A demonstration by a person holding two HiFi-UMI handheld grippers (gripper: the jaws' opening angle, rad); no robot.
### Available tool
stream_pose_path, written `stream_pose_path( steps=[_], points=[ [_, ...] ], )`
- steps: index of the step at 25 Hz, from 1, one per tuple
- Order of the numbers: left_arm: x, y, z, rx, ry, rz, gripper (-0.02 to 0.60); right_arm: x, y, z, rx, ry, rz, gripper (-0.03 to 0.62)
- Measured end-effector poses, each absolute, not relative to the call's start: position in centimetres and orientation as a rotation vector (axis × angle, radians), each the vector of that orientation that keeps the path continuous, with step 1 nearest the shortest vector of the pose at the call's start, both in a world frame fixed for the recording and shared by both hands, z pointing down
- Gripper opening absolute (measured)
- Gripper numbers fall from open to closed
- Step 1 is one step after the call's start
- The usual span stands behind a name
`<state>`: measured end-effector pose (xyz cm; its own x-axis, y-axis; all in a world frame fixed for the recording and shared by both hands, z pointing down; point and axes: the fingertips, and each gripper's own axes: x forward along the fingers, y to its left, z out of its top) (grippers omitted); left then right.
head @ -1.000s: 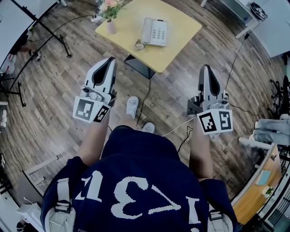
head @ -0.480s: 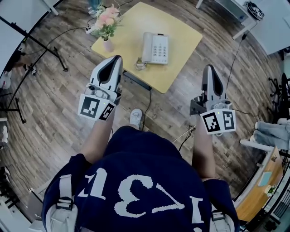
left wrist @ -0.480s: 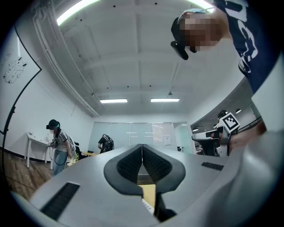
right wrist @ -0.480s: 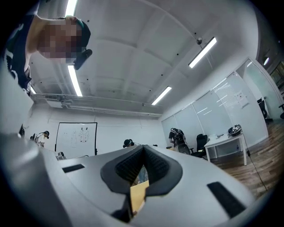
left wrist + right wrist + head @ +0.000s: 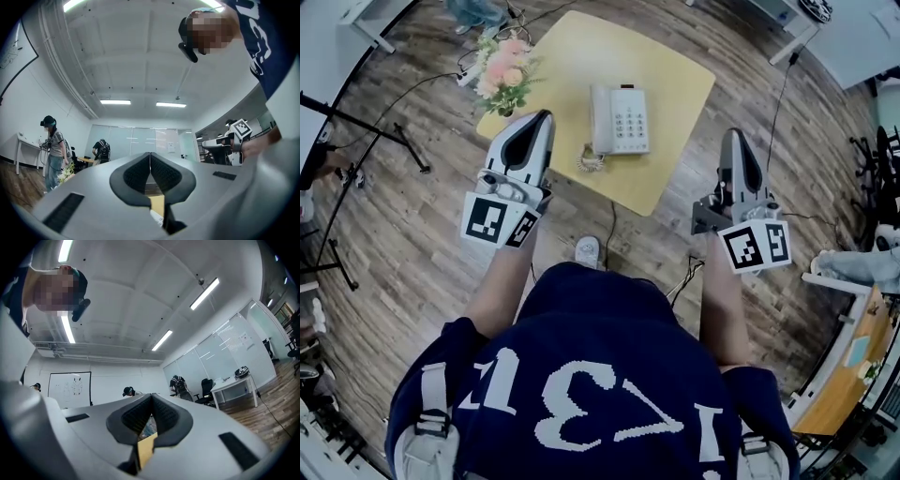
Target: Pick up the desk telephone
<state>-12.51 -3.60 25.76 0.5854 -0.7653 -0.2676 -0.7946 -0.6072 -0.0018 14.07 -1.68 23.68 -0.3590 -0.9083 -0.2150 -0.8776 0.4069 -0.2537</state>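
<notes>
A white desk telephone [image 5: 619, 120] with a coiled cord lies on a small yellow table [image 5: 675, 80] in the head view. My left gripper [image 5: 530, 136] is shut and empty, its tip over the table's near left edge, a short way left of the phone. My right gripper [image 5: 738, 153] is shut and empty too, over the floor just right of the table's right corner. In the left gripper view the jaws [image 5: 150, 161] meet with only a sliver of the phone [image 5: 157, 217] showing low between them. In the right gripper view the pads [image 5: 151, 416] meet above a strip of yellow table [image 5: 146, 449].
A vase of pink flowers [image 5: 504, 80] stands on the table's left corner, close to my left gripper. Cables [image 5: 783, 84] run over the wooden floor. White desks [image 5: 853, 37] stand at the upper right, a tripod stand [image 5: 366, 141] at the left. Other people [image 5: 54, 147] stand across the room.
The table and phone have come nearer to both grippers. The left gripper tip now reaches over the table's edge. Both grippers stay shut.
</notes>
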Motion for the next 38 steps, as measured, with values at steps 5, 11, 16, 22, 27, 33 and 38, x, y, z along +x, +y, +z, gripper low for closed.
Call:
stream_pose_path(
  steps=[5,11,16,22,27,33,38],
  points=[
    [-12.9,-5.5,27.4,-2.733,1.334,0.337,0.017,12.8,-2.5,24.1,-1.570,2.389,-0.106,0.026],
    [-12.8,-7.4,29.6,-2.780,1.374,0.290,0.017,13.3,-4.9,25.9,-1.566,2.369,-0.207,0.026],
    [-12.5,-9.8,29.6,-2.738,1.444,0.285,0.017,13.5,-8.3,26.1,-1.503,2.421,-0.205,0.026],
    [-10.8,-13.3,28.5,-2.671,1.525,0.280,0.017,15.2,-14.0,25.0,-1.412,2.477,-0.178,0.026],
    [-10.0,-15.7,27.8,-2.591,1.631,0.289,0.017,17.0,-18.4,24.7,-1.329,2.510,-0.202,0.026],
    [-10.0,-17.1,29.2,-2.557,1.787,0.316,0.017,17.4,-22.1,25.6,-1.243,2.561,-0.251,0.026],
    [-9.5,-17.3,30.9,-2.565,1.837,0.281,0.017,17.5,-23.1,26.8,-1.244,2.570,-0.293,0.026]
  ],
)
